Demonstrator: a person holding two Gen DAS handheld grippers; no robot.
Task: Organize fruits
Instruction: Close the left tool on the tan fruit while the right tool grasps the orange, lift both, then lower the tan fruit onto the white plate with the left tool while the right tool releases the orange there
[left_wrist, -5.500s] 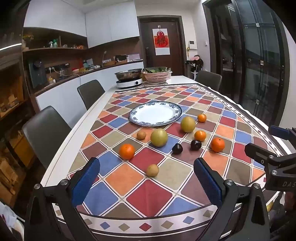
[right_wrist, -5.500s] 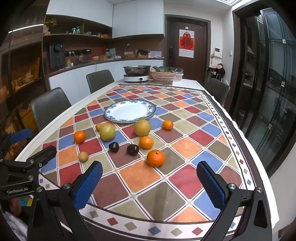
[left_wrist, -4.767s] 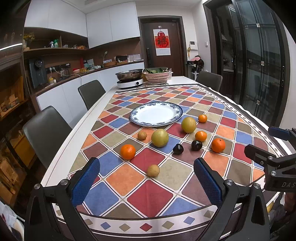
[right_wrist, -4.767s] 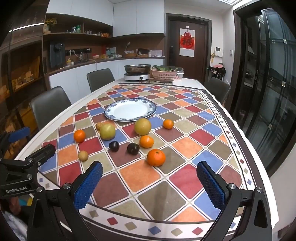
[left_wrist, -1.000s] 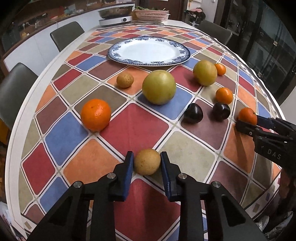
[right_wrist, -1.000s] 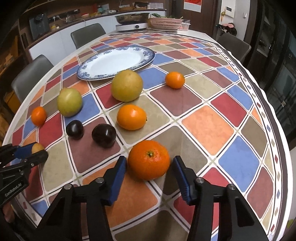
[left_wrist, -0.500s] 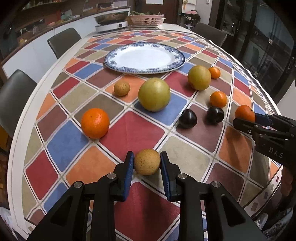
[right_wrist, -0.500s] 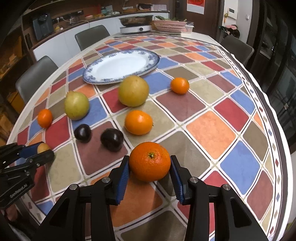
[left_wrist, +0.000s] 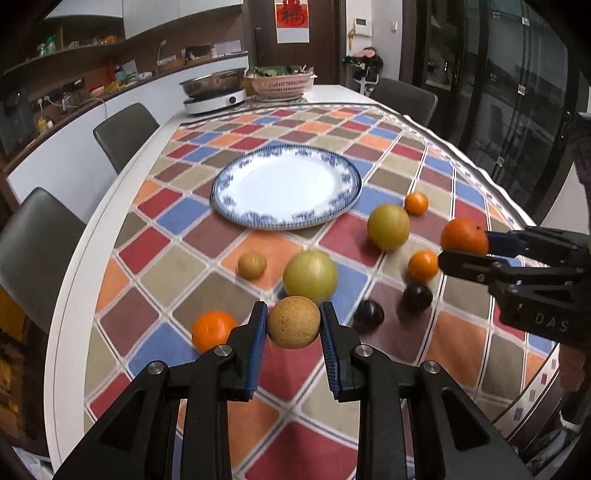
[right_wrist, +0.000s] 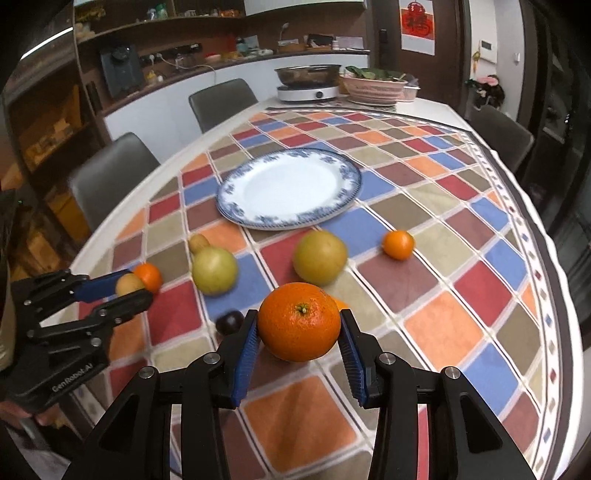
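My left gripper (left_wrist: 293, 325) is shut on a small tan round fruit (left_wrist: 293, 322) and holds it above the table. My right gripper (right_wrist: 299, 334) is shut on a large orange (right_wrist: 299, 321), also lifted; it shows at the right of the left wrist view (left_wrist: 464, 236). An empty blue-rimmed white plate (left_wrist: 286, 184) lies beyond both. On the cloth lie two yellow-green pears (left_wrist: 310, 275) (left_wrist: 388, 226), small oranges (left_wrist: 213, 329) (left_wrist: 422, 264) (left_wrist: 416, 203), two dark plums (left_wrist: 368, 315) (left_wrist: 416, 297) and another tan fruit (left_wrist: 252, 264).
The table wears a checked cloth (left_wrist: 295, 443). A cooker with a steel pan (left_wrist: 214, 96) and a pink basket (left_wrist: 280, 83) stand at the far end. Grey chairs (left_wrist: 122, 129) line the left side, with one at the far right (left_wrist: 404, 98).
Both grippers have risen from the table with their fruit and tilted up toward the plate. Earlier still, both were open and empty at the near edge.
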